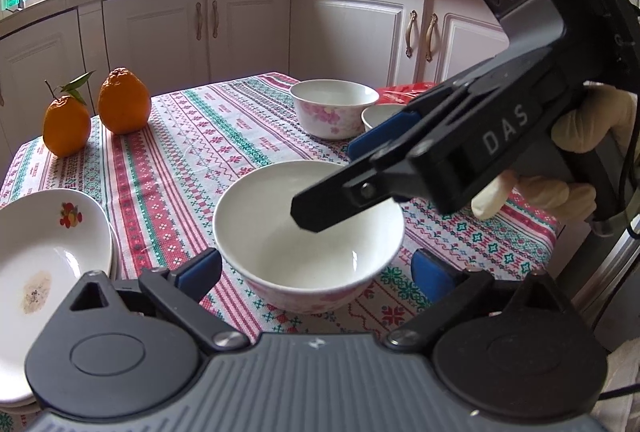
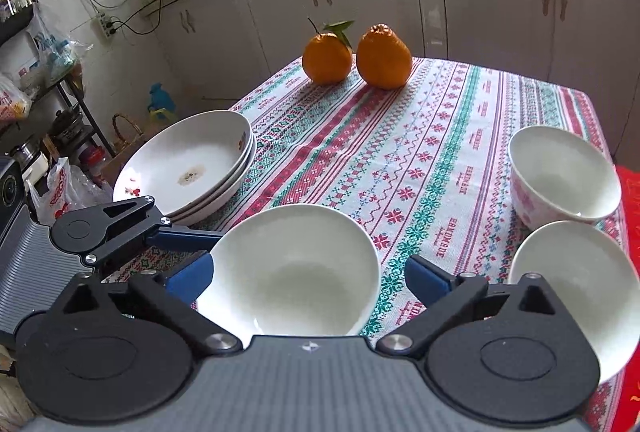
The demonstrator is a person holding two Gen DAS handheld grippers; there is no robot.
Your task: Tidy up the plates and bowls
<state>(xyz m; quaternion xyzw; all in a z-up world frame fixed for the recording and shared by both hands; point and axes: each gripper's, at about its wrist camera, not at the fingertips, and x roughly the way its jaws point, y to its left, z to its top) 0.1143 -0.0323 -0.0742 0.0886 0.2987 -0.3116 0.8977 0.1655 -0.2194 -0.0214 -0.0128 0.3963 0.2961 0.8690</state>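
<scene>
At the left edge of the table (image 2: 440, 136) a stack of plates (image 2: 188, 168) already sits nested, so the plates look sorted and the bowls are the step in hand. Beside the stack, the left tongs (image 1: 316, 268) are spread wide around the near bowl (image 1: 308, 232), one blue pad on each flank, neither clearly touching it. The right tongs (image 2: 308, 276) hang over the same bowl from the other side, also wide open and holding nothing. The next move probably calls for one pair to close on the bowl's rim and carry it toward the two bowls (image 2: 564, 176) at the right, which stand just beside each other. Both tongs crowd one bowl and could collide. Two oranges (image 2: 356, 60) stand at the far end, well apart; a red packet (image 1: 404, 92) lies beyond the bowls.
</scene>
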